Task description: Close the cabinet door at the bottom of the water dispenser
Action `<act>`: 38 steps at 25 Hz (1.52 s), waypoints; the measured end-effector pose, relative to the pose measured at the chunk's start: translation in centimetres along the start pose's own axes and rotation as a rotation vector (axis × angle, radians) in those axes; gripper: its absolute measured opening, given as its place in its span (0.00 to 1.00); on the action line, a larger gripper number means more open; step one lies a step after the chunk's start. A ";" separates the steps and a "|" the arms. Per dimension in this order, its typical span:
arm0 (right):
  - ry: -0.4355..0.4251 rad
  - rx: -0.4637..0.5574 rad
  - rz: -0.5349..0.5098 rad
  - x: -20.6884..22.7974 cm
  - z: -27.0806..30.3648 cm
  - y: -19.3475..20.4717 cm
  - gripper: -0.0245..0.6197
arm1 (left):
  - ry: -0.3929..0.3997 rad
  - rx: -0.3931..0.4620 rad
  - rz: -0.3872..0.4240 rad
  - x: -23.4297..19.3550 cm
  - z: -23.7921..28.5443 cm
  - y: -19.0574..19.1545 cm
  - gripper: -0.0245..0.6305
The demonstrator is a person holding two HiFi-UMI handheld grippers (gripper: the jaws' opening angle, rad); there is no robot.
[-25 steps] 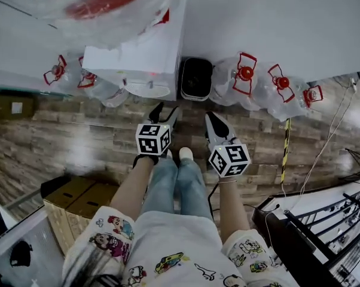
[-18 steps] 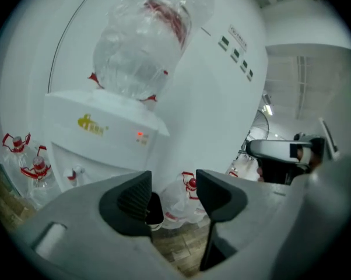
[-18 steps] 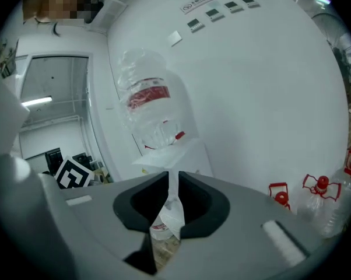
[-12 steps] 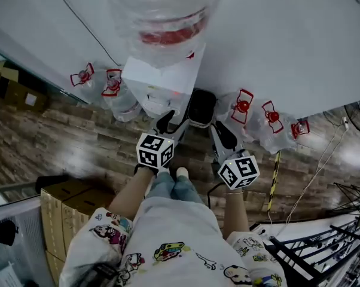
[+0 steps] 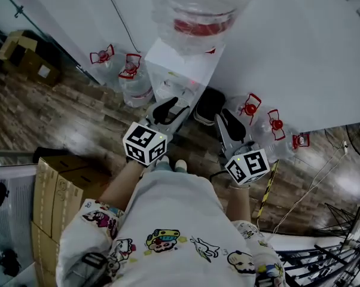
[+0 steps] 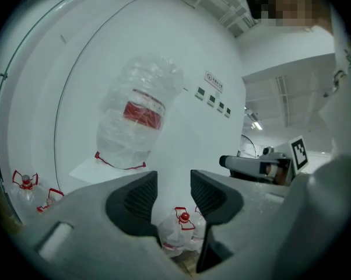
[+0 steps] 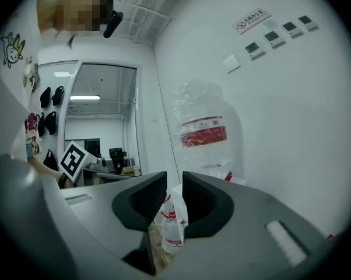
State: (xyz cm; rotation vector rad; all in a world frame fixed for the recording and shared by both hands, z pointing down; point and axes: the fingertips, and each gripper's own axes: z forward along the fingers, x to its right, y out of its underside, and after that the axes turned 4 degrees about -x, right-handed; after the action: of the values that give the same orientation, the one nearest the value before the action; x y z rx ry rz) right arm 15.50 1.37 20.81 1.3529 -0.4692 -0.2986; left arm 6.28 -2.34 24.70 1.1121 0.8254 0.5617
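White water dispenser (image 5: pixel 179 70) stands below as you lift both empty claws, left claw (image 6: pixel 174 184) part-closing, right claw (image 7: pixel 174 186) easing open; door work looks finished.

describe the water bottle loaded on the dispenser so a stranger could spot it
Find the white water dispenser against the white wall. The bottle sits upturned on its top, clear with a red label band. It is the only one off the floor; the other bottles stand below, red caps up.
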 end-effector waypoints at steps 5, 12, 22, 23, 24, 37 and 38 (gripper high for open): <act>-0.050 0.014 -0.062 -1.7 -0.1 -1.4 0.16 | -0.023 0.060 -0.005 0.5 -3.5 -1.2 0.25; -0.085 0.022 -0.091 -2.3 -0.9 -1.6 0.12 | -0.087 0.079 -0.005 1.1 -6.7 -1.2 0.20; -0.069 0.011 -0.042 -2.1 -2.7 0.3 0.05 | -0.148 0.068 -0.025 1.4 -8.9 0.3 0.04; -0.065 0.013 -0.032 -2.1 -2.8 0.5 0.05 | -0.150 0.066 -0.025 1.4 -8.9 0.6 0.04; -0.063 0.012 -0.021 -2.0 -2.9 0.8 0.05 | -0.152 0.063 -0.025 1.4 -8.9 0.9 0.04; -0.038 -0.011 -0.010 -1.9 -3.2 1.8 0.05 | -0.148 0.042 -0.030 1.1 -8.6 1.4 0.04; -0.038 -0.010 -0.014 -2.0 -3.1 1.7 0.05 | -0.146 0.044 -0.028 1.0 -8.5 1.3 0.04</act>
State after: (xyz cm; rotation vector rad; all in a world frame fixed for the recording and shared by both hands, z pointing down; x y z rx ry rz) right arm 15.19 5.37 21.76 1.3431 -0.4898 -0.3380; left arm -0.01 3.62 23.85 1.1658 0.7282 0.4348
